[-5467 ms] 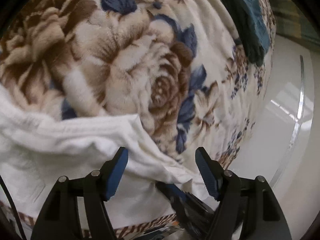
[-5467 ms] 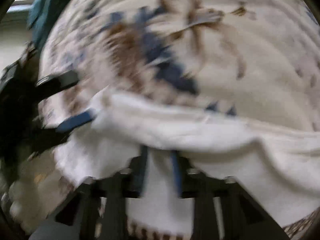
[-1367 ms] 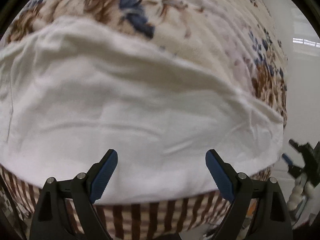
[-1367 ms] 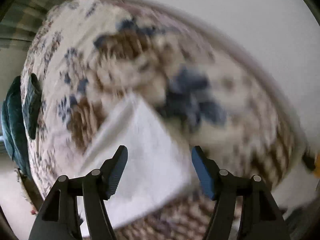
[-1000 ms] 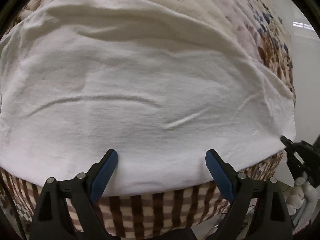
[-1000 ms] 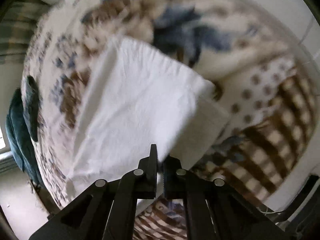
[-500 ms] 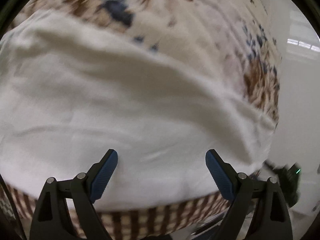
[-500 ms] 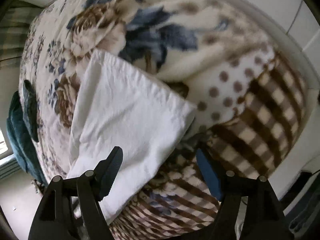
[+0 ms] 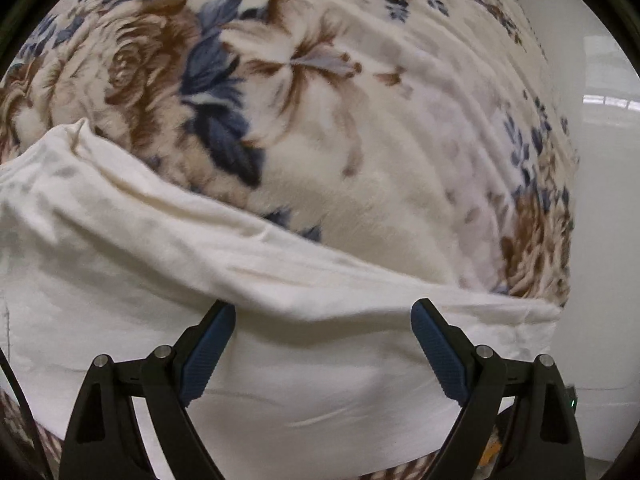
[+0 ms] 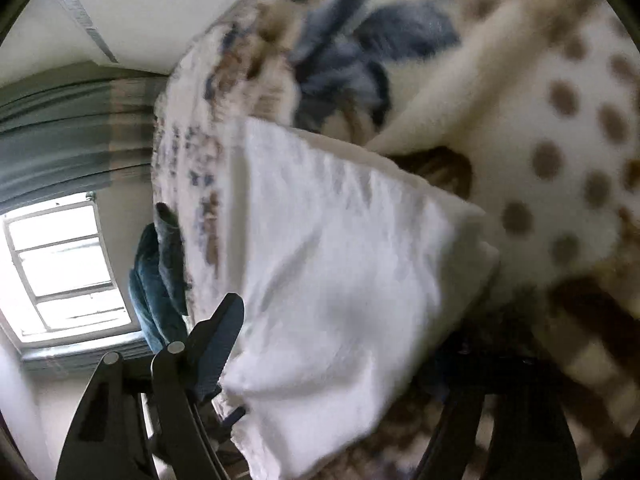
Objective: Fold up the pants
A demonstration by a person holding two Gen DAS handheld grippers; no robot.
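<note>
Through the left wrist camera I look almost straight down on the white pants (image 9: pixel 280 320), which lie folded into a broad band across the near edge of the flowered blanket (image 9: pixel 320 140). My left gripper (image 9: pixel 322 344) hangs over them with its jaws spread wide and nothing between the pads. A soft ridge of cloth runs along the far edge of the band, just ahead of the fingertips. The fabric looks thin, light and limp, so I judge it will sag and slide off a loose pinch. A doubled edge or a corner seems the best place to take hold.

From the right wrist camera the pants (image 10: pixel 340 280) show as a thick slanted stack with a rounded corner near the blanket's dotted and striped border (image 10: pixel 560 160). The right gripper (image 10: pixel 340 360) has just been opening. Its jaws now stand wide, the stack lies between them, and neither pad presses on it. Only this view shows the window (image 10: pixel 64 264), the curtain (image 10: pixel 72 120) and some teal cloth (image 10: pixel 156 288) at the bed's far side. Only the left view shows the pale floor (image 9: pixel 600 200) beside the bed.
</note>
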